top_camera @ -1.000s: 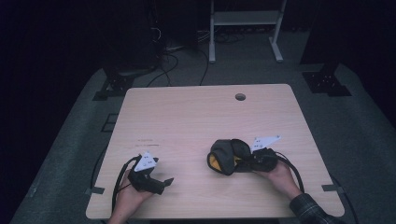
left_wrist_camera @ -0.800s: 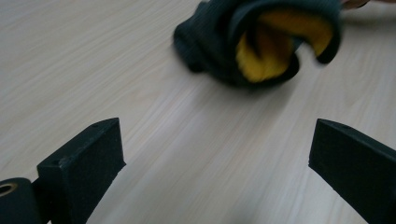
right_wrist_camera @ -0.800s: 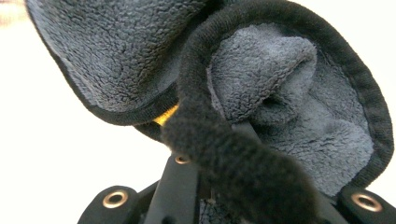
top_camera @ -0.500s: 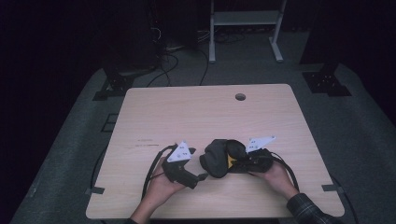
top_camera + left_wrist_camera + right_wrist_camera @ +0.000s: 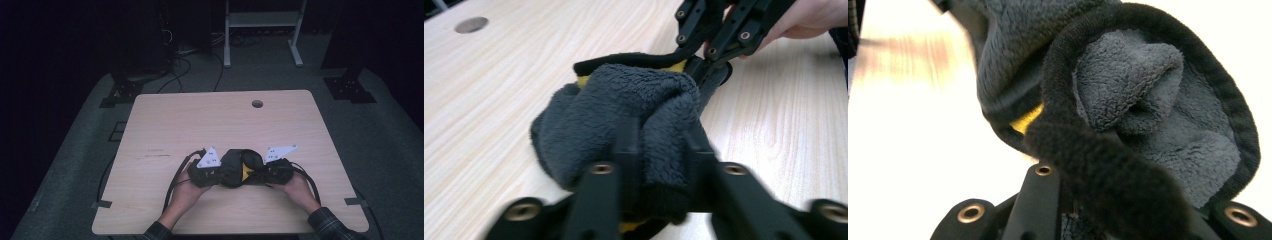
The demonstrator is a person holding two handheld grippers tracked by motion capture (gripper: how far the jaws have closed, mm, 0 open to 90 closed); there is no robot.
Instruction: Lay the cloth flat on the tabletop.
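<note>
Near the front edge of the table (image 5: 165, 125), about midway across, lies the dark grey fleece cloth (image 5: 234, 169) with a yellow patch (image 5: 244, 173) showing at its middle. It is bunched into a lump between my 2 tools, and its long axis runs left to right across the table, roughly parallel to the near edge.

My left gripper (image 5: 216, 175) meets the cloth at its left end. In the left gripper view the 2 black jaws stand on either side of a thick fold of fleece (image 5: 624, 115), pressed into it, so I judge this tool clenched on the cloth. My right gripper (image 5: 257, 172) meets the right end. In the right gripper view the black bound hem (image 5: 1088, 165) runs down between the jaws, and the cloth opens beyond it like a pocket with a rolled fold (image 5: 1133, 85) inside. I judge this tool also clamped on the fabric, at the hem.

So the cloth lies straight ahead of each tool, the 2 pointing toward each other along the cloth's own long axis. Neither hand is nearer; both are touching it. My left hand (image 5: 182, 192) and right hand (image 5: 295, 187) rest on the table just behind the tools.

The coming move, I judge, is to draw the 2 ends apart along that left-right line, spreading the bunch. The risk is a hem slipping out.
</note>
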